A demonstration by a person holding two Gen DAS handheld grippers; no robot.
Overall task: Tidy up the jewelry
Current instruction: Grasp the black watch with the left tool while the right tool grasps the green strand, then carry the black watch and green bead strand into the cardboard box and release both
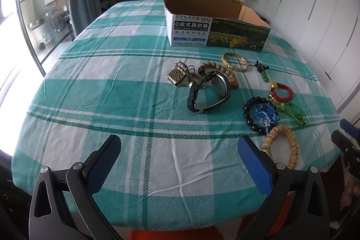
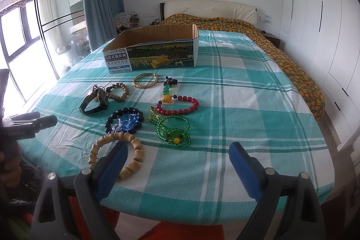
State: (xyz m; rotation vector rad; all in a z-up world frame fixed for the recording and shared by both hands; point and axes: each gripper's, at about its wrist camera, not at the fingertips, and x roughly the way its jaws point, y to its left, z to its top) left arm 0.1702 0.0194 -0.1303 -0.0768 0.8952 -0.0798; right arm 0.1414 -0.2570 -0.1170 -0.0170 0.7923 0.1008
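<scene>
- My left gripper [image 1: 178,145] is spread wide, fingers released and holding nothing, hovering over bare checked cloth [image 1: 139,87] near the table's front edge.
- My right gripper [image 2: 178,153] is just as wide apart and empty; its left finger [image 2: 112,163] crosses in front of the pale wooden bead bracelet [image 2: 132,150] (whether it touches the beads I cannot tell).
- Writing I can read: the open cardboard box [image 2: 157,53] carries "10%" and a line starting with "0" followed by Chinese characters on its white end panel; the smaller print is too blurred. The long side shows a green field picture.
- From my left fingers, the wristwatch [image 1: 211,91] lies ahead and slightly right, with a metal charm cluster [image 1: 177,75] beside it and a brown bead bracelet [image 1: 221,70] touching it behind.
- Ahead of my right fingers' left side lies the black bead bracelet [image 2: 139,116] with a blue crystal piece [image 2: 127,123] inside it, touching the pale wooden one.
- Straight ahead between my right fingers lies the green beaded strand [image 2: 173,129], then the red bead bracelet [image 2: 180,106].
- Farther on, just before the box, lie the gold bangle [image 2: 145,80] and a green pendant [image 2: 166,89].
</scene>
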